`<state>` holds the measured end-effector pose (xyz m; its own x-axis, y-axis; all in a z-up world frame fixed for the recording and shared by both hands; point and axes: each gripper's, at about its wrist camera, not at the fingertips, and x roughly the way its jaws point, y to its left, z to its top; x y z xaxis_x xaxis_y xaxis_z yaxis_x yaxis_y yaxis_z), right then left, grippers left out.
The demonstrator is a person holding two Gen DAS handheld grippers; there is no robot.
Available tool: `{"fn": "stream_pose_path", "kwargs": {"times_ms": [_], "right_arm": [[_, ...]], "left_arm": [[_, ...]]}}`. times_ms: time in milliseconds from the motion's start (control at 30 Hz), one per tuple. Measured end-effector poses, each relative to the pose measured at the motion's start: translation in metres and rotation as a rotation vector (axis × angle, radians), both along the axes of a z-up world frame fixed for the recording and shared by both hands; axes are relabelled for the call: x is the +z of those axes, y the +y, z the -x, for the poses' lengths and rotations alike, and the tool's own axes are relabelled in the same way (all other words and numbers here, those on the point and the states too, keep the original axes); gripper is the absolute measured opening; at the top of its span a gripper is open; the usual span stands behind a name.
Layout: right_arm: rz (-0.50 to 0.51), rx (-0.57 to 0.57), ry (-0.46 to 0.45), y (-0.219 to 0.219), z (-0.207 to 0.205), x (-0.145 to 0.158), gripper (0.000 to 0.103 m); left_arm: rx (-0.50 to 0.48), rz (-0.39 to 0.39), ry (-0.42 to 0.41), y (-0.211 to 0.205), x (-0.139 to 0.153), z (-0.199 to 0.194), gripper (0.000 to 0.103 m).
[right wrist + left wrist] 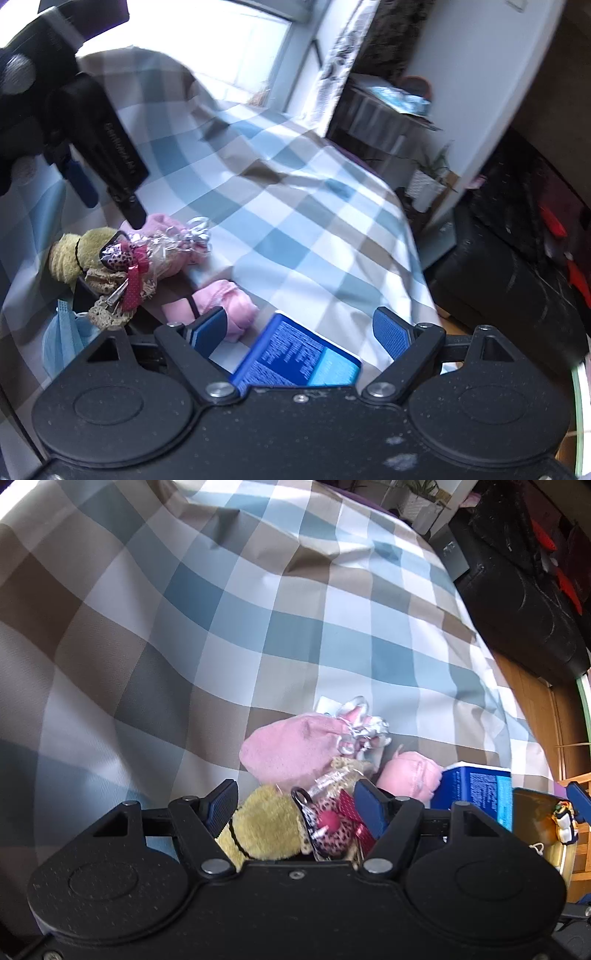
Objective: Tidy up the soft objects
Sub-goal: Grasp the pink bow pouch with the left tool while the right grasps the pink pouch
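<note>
A yellow-green plush toy (264, 823) with a leopard-print bow (332, 825) lies between the fingers of my left gripper (297, 805), whose jaws stand open around it. Behind it lie a pink soft pouch (291, 747) with silver ribbon and a smaller pink soft item (410, 773). In the right wrist view the plush toy (79, 253), the pouch (173, 236) and the small pink item (229, 306) lie left of my open right gripper (301, 330), which hovers over a blue box (299, 360). The left gripper (107, 206) hangs above the toy there.
Everything lies on a bed with a blue, brown and white checked cover (258, 620). A blue face mask (61, 339) lies at the bed's near left. A black sofa (517, 602) and wooden floor (532, 709) lie to the right. A side table (384, 110) stands beyond the bed.
</note>
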<state>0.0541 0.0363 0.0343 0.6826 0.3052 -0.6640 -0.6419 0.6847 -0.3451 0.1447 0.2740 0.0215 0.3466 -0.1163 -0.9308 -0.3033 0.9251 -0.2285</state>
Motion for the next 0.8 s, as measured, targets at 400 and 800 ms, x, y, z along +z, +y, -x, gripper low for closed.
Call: {"fn": "stream_pose_path", "kwargs": {"times_ms": [400, 800], "right_arm": [[0.114, 0.221, 0.115, 0.052, -0.048, -0.058, 0.085], [0.151, 0.289, 0.233, 0.072, -0.063, -0.085, 0.09]], "left_arm": [[-0.028, 0.081, 0.005, 0.008, -0.015, -0.037, 0.072], [-0.015, 0.065, 0.044, 0.007, -0.022, -0.041, 0.072]]}}
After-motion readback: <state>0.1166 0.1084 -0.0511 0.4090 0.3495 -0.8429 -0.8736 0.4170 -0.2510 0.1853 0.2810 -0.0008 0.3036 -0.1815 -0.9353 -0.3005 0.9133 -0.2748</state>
